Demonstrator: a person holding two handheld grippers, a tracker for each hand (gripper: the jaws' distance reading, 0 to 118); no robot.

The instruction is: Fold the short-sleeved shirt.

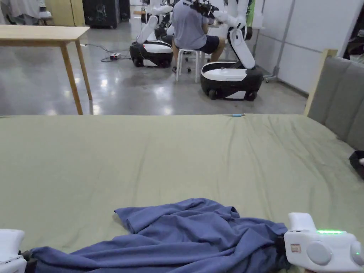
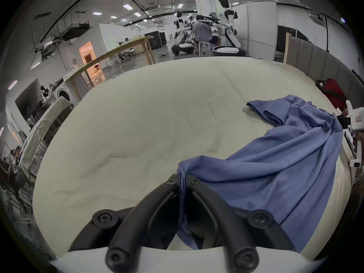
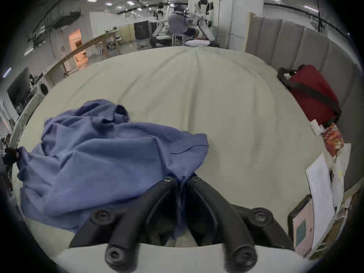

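A blue short-sleeved shirt (image 1: 185,234) lies crumpled on the green bed sheet (image 1: 160,156) near the front edge. My left gripper (image 2: 182,178) is shut on one edge of the shirt (image 2: 266,174), the cloth pinched between its black jaws. My right gripper (image 3: 181,179) is shut on the opposite edge of the shirt (image 3: 94,159). In the head view the left gripper (image 1: 25,257) sits at the bottom left corner and the right gripper (image 1: 280,245) at the bottom right, with the cloth stretched loosely between them. A bunched part with a sleeve lies toward the bed's middle.
A grey padded headboard (image 1: 337,96) runs along the right. A red bag (image 3: 313,96), a snack packet (image 3: 332,139) and papers (image 3: 321,198) lie at the bed's right side. Beyond the bed stand a wooden table (image 1: 46,33), wheeled robots (image 1: 229,76) and a seated person (image 1: 193,26).
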